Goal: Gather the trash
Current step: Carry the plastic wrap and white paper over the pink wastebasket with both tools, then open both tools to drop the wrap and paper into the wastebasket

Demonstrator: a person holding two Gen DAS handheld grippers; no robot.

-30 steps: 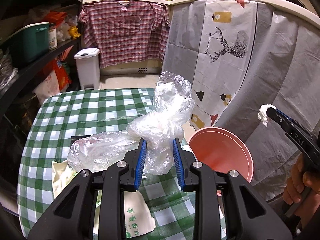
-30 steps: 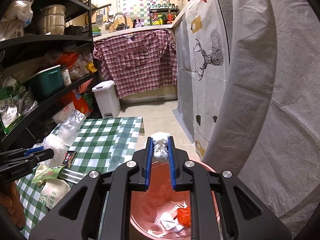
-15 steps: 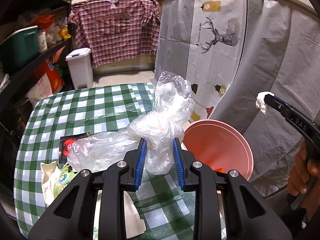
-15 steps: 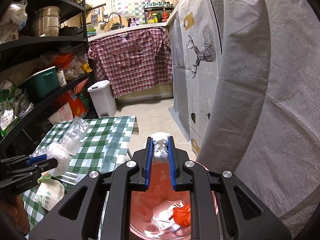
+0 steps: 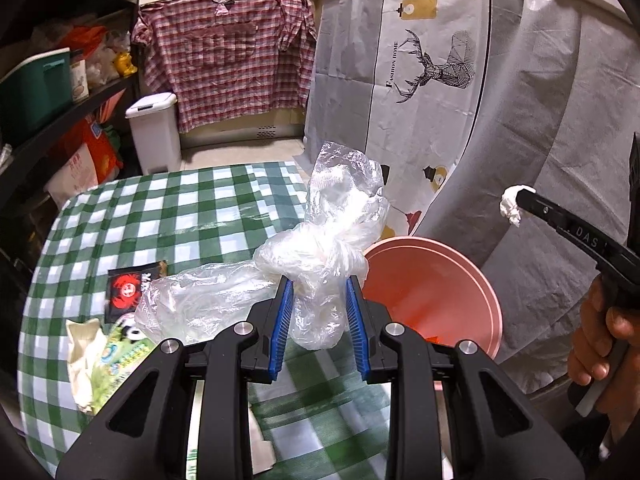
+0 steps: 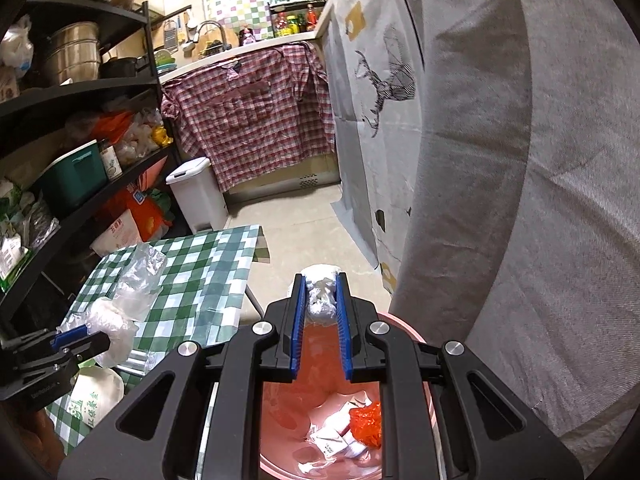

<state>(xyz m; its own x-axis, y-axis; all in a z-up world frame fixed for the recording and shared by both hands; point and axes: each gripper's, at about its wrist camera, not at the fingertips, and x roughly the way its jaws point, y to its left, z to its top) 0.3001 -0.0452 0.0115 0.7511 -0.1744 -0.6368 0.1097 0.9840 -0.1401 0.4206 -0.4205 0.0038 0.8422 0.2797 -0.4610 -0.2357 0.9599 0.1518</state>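
Note:
My left gripper is shut on a crumpled clear plastic bag and holds it above the green checked table, near its right edge. It also shows in the right wrist view. My right gripper is shut on a white tissue wad above the pink bin. The bin holds white scraps and an orange wrapper. In the left wrist view the bin stands beside the table, with the tissue wad up at the right.
On the table lie a black crab-print packet, a green snack wrapper and a white pouch. A grey deer-print cloth hangs at the right. A white pedal bin and dark shelves stand behind.
Both grippers have drifted slightly. The left one has carried the plastic bag toward the bin; the right one has kept the tissue over the bin, whose inside shows more.

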